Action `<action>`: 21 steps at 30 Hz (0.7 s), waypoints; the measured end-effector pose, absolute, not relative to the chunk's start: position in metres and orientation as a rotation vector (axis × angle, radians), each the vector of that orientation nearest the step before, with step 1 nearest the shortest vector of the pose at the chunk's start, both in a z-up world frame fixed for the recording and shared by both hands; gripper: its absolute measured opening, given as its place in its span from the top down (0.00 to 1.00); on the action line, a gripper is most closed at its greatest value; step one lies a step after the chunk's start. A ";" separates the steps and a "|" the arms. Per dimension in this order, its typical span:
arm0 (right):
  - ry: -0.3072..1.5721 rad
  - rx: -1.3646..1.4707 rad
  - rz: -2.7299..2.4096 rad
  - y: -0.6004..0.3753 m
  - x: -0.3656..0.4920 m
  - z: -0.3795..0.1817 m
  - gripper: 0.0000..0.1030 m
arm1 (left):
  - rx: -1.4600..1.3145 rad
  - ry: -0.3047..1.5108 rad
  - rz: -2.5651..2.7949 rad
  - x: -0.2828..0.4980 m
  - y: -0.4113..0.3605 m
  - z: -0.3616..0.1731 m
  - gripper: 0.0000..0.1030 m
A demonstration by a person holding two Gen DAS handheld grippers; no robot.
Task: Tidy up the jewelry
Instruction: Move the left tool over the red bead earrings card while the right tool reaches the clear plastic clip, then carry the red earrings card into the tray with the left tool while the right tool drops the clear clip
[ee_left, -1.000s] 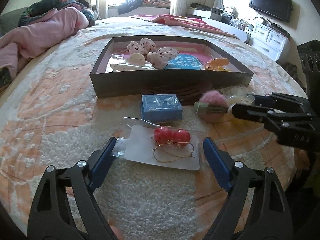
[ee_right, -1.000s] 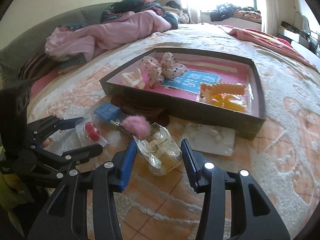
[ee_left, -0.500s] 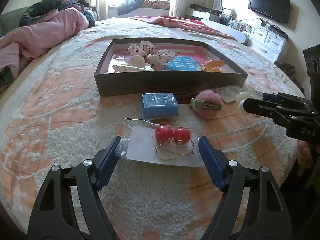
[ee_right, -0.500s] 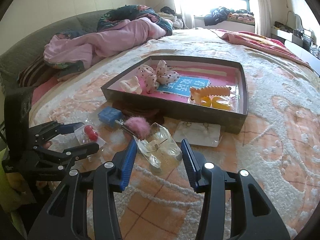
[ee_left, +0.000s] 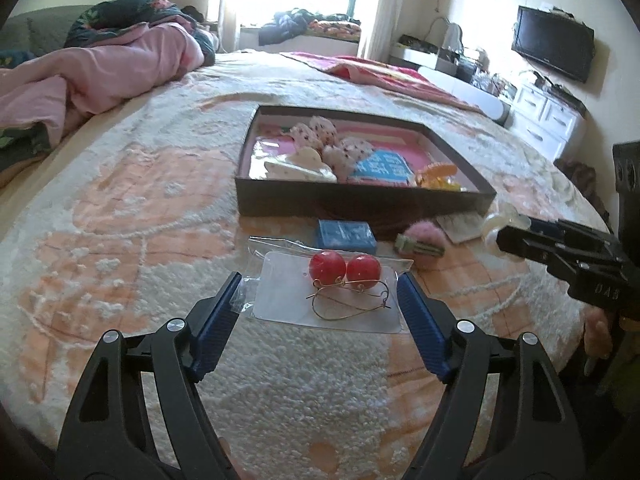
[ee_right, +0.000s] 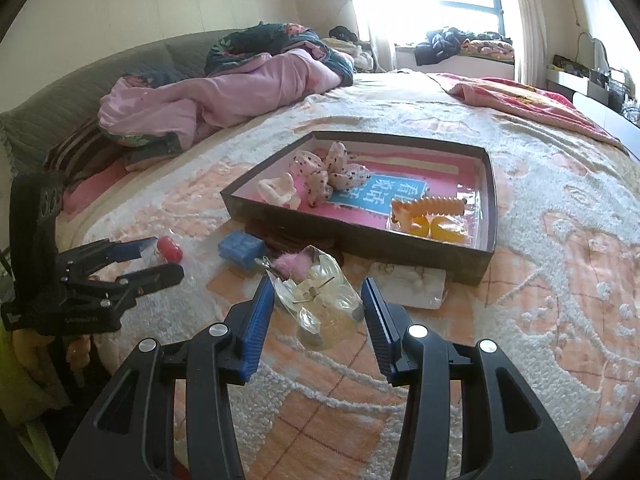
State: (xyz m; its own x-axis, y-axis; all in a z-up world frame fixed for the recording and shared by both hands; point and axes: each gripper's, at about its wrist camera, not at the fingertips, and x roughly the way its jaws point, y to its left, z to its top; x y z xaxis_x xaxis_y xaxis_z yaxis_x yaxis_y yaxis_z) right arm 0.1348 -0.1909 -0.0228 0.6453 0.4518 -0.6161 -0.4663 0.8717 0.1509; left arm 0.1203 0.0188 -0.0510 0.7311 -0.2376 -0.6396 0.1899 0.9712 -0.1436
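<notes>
Both grippers are mid-carry toward the tray: the left gripper clamps the earring card, the right gripper a clear packet, both just before the tray, next needing release inside

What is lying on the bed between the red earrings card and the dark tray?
A small blue box lies between the earrings card and the tray; the left wrist view shows it best.

Two low wrist views, shared tray
</notes>
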 end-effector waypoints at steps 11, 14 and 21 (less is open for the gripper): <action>0.680 -0.016 0.497 -0.200 0.150 -0.017 0.59 | -0.085 0.686 -0.213 0.136 0.023 -0.038 0.33; 0.672 -0.009 0.488 -0.205 0.156 -0.015 0.60 | -0.084 0.682 -0.210 0.144 0.021 -0.034 0.33; 0.665 -0.007 0.452 -0.215 0.172 -0.013 0.61 | -0.074 0.663 -0.223 0.159 0.011 -0.026 0.33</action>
State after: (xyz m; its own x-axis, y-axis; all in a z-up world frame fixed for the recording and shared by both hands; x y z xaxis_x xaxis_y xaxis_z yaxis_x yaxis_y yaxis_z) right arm 0.1719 -0.2149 -0.0129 0.6939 0.4030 -0.5967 -0.4072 0.9031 0.1365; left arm 0.1593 0.0108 -0.0262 0.7655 -0.2289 -0.6014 0.1818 0.9735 -0.1391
